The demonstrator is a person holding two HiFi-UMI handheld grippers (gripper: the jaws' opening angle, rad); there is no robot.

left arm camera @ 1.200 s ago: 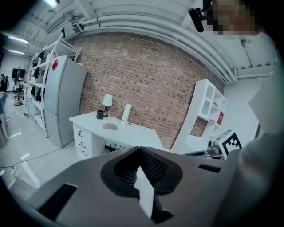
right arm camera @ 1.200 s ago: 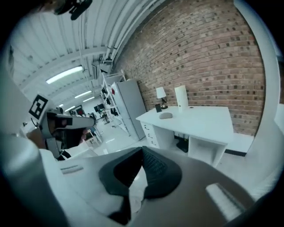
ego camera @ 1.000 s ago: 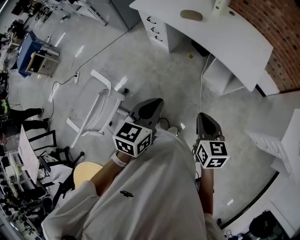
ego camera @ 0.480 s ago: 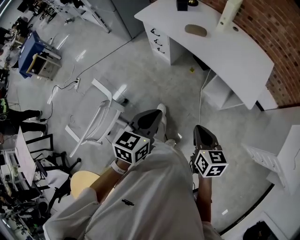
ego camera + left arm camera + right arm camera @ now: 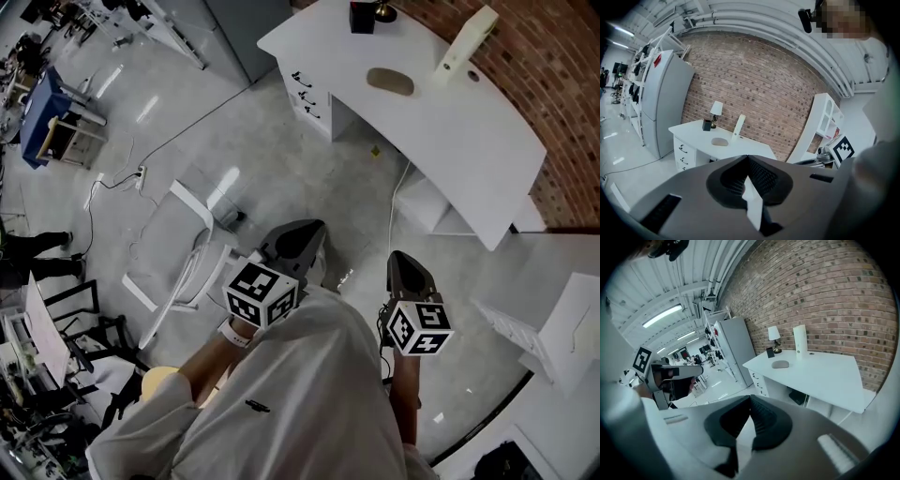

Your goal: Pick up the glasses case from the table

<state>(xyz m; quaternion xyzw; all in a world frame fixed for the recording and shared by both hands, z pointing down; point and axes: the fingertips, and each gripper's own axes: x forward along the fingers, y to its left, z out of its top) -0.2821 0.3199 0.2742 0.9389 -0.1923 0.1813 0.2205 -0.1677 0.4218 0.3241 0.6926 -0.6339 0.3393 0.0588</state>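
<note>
The glasses case (image 5: 390, 82) is a flat brownish oval lying on the white desk (image 5: 450, 122) by the brick wall, far ahead of both grippers. It also shows small in the left gripper view, glasses case (image 5: 719, 141), and in the right gripper view, glasses case (image 5: 780, 364). My left gripper (image 5: 307, 227) is held out over the floor in front of my body, its jaws shut with nothing between them (image 5: 747, 157). My right gripper (image 5: 403, 256) hangs beside it, also shut and empty (image 5: 750, 397). Both point toward the desk.
On the desk stand a black holder (image 5: 362, 16) with a small lamp and a tall white cylinder (image 5: 464, 39). The desk has drawers (image 5: 307, 82) at its left end. A white chair frame (image 5: 192, 248) is on the floor at left, and a white shelf unit (image 5: 553, 328) at right.
The view has advanced toward the desk, which now shows more of its far end with the holder and lamp. Both grippers stayed shut, side by side, carried forward with me.
</note>
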